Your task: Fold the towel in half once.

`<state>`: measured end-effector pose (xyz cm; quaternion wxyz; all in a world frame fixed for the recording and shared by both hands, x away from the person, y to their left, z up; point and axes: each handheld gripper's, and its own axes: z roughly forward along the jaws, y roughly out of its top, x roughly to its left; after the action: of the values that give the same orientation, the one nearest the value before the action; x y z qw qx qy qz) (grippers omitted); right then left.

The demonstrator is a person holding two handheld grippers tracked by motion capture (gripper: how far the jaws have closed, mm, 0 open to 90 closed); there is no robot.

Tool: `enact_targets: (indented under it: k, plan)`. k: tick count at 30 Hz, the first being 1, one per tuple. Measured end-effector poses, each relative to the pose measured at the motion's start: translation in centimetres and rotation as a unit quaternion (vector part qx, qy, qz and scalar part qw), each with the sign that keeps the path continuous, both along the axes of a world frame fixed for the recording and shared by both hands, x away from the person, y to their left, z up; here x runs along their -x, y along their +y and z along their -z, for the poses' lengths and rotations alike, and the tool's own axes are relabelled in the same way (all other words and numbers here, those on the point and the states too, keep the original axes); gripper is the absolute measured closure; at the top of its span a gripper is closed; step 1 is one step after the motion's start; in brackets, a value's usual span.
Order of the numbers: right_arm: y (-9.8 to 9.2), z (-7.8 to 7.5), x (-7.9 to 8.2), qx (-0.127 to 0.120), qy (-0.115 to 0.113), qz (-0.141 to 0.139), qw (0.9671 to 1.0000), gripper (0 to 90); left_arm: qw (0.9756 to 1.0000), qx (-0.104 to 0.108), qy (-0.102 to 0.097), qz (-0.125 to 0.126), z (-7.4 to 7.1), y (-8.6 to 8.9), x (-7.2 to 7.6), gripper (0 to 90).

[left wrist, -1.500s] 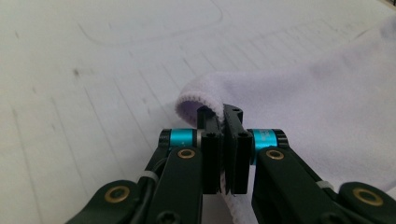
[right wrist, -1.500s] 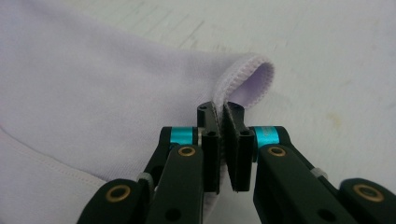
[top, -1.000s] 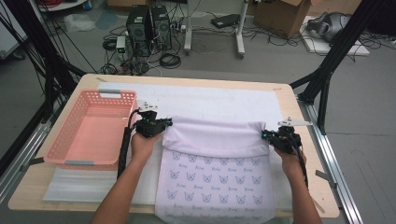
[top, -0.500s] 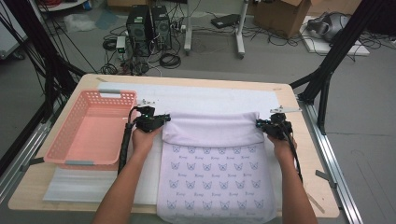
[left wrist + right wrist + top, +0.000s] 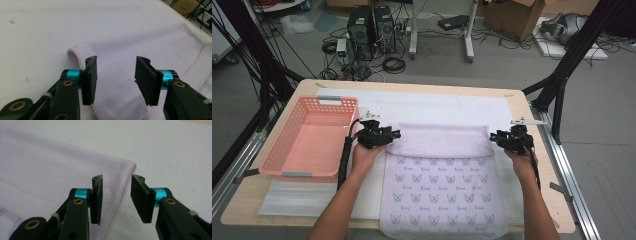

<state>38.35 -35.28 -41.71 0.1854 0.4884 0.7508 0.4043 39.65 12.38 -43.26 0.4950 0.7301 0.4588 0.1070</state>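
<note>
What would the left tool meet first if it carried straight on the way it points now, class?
Most likely the folded lilac towel: the left tool stands open above its near corner, with plain cloth running on ahead between its jaws. Height above the cloth is hard to judge, so it may skim the towel rather than strike it.

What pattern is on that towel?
Rows of small blue butterfly-like motifs on pale lilac towel; clearest in high view.

You have one pale lilac towel (image 5: 439, 175) on the table (image 5: 412, 87), one pink basket (image 5: 307, 140) just left of that towel, and one white mat (image 5: 447, 107) under it. Two grippers: the left gripper (image 5: 393, 135) and right gripper (image 5: 495, 136) flank the towel's folded edge.
</note>
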Motion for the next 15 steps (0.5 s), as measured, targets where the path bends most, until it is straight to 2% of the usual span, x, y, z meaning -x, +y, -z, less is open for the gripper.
enact_targets:
  k: [3, 5, 7, 10, 12, 13, 14, 15]
  plan:
    - [-0.2, 0.0, 0.7, -0.004, 0.006, -0.017, 0.9998, 62.5, 0.9999, -0.007, 0.003, 0.015, -0.2, -0.3, 0.5, 51.0]
    - [-0.1, 0.1, 1.0, -0.004, 0.013, -0.026, 0.9996, 62.6, 0.9998, -0.004, -0.003, 0.018, 0.0, -0.4, 1.0, 51.3]
    - [0.0, 0.4, 1.2, -0.008, 0.021, -0.043, 0.9988, 62.6, 0.9998, -0.002, 0.004, 0.021, 0.3, -0.3, 1.5, 51.5]
    - [0.5, 0.8, 1.5, -0.010, 0.033, -0.068, 0.9971, 62.1, 0.9997, 0.003, 0.005, 0.026, 0.8, -0.1, 2.3, 52.7]
    - [0.9, 1.0, 1.5, 0.001, 0.036, -0.073, 0.9967, 62.7, 0.9994, -0.004, 0.013, 0.033, 1.2, -0.2, 2.7, 56.2]
    - [1.1, 1.1, 1.5, 0.003, 0.040, -0.075, 0.9964, 65.8, 0.9991, -0.011, 0.019, 0.035, 1.5, -0.2, 2.8, 58.9]
    - [1.3, 1.2, 1.5, 0.011, 0.040, -0.076, 0.9962, 73.0, 0.9986, -0.024, 0.026, 0.039, 1.7, -0.3, 2.9, 63.1]
    - [1.4, 1.3, 1.5, 0.016, 0.042, -0.076, 0.9961, 81.6, 0.9977, -0.042, 0.031, 0.044, 1.9, -0.5, 3.1, 71.4]
